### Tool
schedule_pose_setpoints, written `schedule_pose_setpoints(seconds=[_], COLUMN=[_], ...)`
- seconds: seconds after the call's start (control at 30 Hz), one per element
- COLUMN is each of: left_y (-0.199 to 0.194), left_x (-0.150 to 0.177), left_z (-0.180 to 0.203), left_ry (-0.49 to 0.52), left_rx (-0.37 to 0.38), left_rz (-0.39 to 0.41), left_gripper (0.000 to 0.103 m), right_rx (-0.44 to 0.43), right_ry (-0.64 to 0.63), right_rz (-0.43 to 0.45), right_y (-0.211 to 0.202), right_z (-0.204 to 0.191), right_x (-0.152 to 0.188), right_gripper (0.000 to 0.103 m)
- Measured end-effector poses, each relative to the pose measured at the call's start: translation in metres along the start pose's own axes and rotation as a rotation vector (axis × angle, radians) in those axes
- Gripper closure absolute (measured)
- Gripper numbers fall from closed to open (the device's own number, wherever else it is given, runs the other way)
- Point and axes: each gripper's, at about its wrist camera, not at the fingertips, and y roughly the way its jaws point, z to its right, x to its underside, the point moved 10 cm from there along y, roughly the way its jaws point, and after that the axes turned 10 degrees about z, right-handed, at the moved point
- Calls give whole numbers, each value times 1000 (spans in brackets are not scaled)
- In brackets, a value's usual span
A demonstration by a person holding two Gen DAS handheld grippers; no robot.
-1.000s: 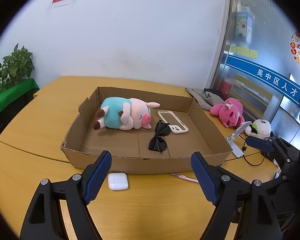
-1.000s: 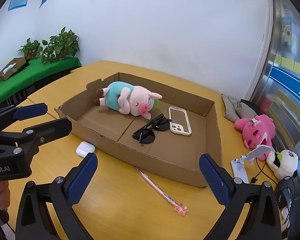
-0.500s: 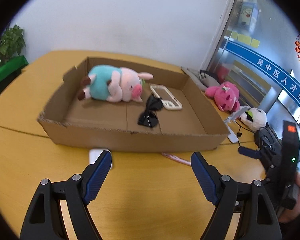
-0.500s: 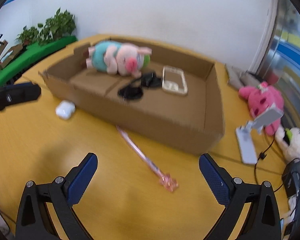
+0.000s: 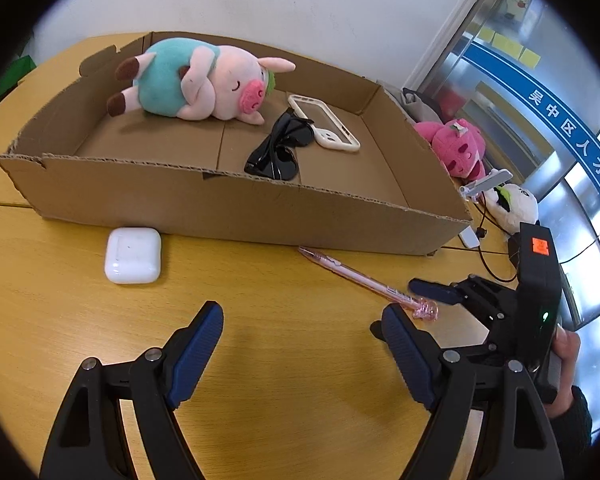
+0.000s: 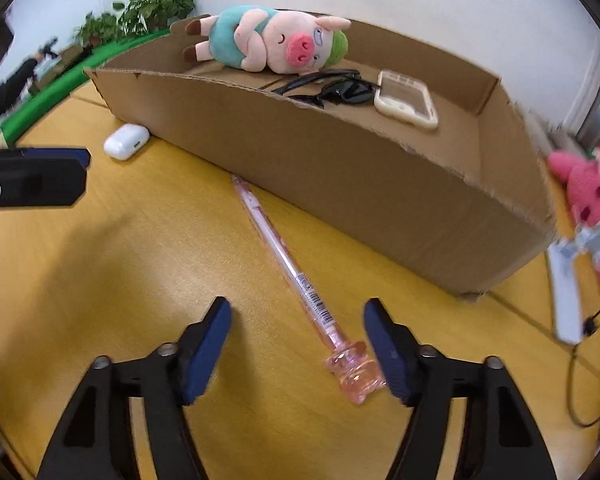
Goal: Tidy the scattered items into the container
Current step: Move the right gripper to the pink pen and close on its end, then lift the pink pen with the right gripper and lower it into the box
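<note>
A shallow cardboard box (image 5: 236,208) (image 6: 340,168) holds a plush pig (image 5: 196,80) (image 6: 268,40), black sunglasses (image 5: 280,148) (image 6: 336,88) and a phone case (image 5: 324,126) (image 6: 406,98). On the wooden table in front of it lie a white earbud case (image 5: 133,255) (image 6: 126,141) and a pink pen (image 5: 364,280) (image 6: 296,276). My right gripper (image 6: 298,334) is open, low over the table, its fingers either side of the pen's decorated end. My left gripper (image 5: 302,334) is open and empty, below and to the right of the earbud case.
A pink plush (image 5: 456,148) (image 6: 592,188), a panda plush (image 5: 512,208), a white phone stand (image 6: 568,280) and cables lie right of the box. Green plants (image 6: 148,8) stand at the far left.
Both grippers have come down and closer to the table in front of the box. The right gripper now straddles the pen's end.
</note>
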Motion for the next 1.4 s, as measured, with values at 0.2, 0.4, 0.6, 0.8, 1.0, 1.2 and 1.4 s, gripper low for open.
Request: schedule_pose_setpoints(seconds=[0.2,0.4,0.6,0.8,1.0,1.2,1.4], left_y=[13,31,46,49,46,30,10], left_x=[5,18,31,37,32,12,-16], left_z=[-2,13,31,39,23,20,18], left_ry=[-6,-44,-43,-29,-79,-84,-80], left_rx=[-17,51,80,90,76,88,90], left_rz=[-32,-90,-123,-139,-137,-87,-36], left_gripper=[22,23,26,62,91,92,93], right_rx=[27,35,-14,-84,-132,-159,-201], right_ry=[45,108,264,343,387,382,382], right_rz=[-26,-32,9,50,69,104,150], right_y=[-25,-45,-51,-50,-49,-52,-56], right_z=[-18,-54,-75,-92,-95,-101,-113], right_x=[21,41,45,42,38,20,-4], right_gripper=[56,75,79,79,78,78,78])
